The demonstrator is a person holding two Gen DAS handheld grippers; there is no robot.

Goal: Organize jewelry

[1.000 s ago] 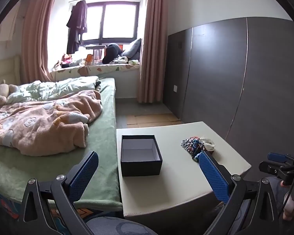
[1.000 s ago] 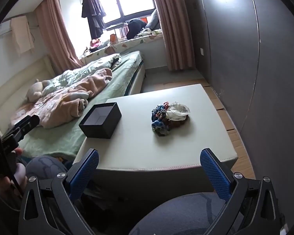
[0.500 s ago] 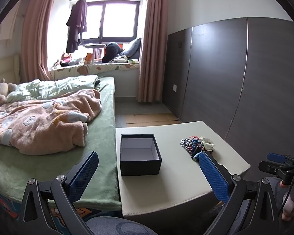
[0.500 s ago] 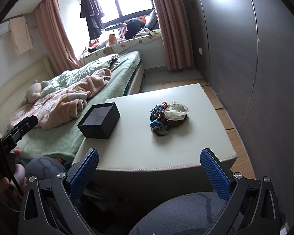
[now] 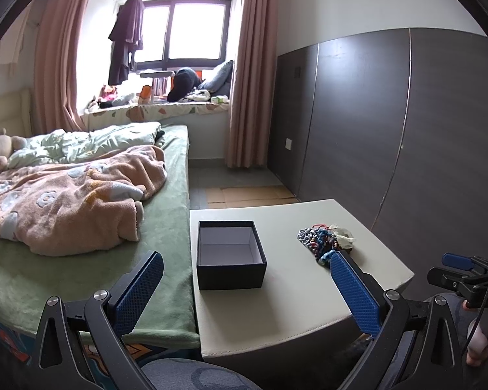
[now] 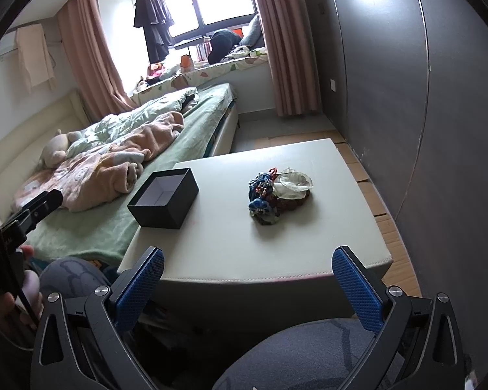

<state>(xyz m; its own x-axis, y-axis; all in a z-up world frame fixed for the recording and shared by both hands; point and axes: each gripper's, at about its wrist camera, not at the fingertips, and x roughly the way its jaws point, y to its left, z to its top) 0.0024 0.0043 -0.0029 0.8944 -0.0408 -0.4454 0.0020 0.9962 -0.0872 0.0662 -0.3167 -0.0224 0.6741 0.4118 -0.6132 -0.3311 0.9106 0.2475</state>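
A black open box (image 5: 230,256) with a pale empty inside stands on the left part of a cream low table (image 5: 286,305); it also shows in the right wrist view (image 6: 164,198). A tangled pile of beaded jewelry (image 5: 325,240) with a clear plastic bag lies on the table's right part, also in the right wrist view (image 6: 276,195). My left gripper (image 5: 244,286) is open and empty, held before the table's near edge. My right gripper (image 6: 248,281) is open and empty, just short of the table's front edge.
A bed (image 5: 81,227) with a green sheet and a pink blanket (image 5: 65,201) butts against the table's left side. A dark panelled wall (image 5: 390,130) runs along the right. My knees (image 6: 309,354) are below the grippers. The table (image 6: 244,237) has bare surface in front.
Both views have shifted slightly; the table and its objects sit a little lower and closer in the frames. Both grippers stay open and nothing on the table has moved.
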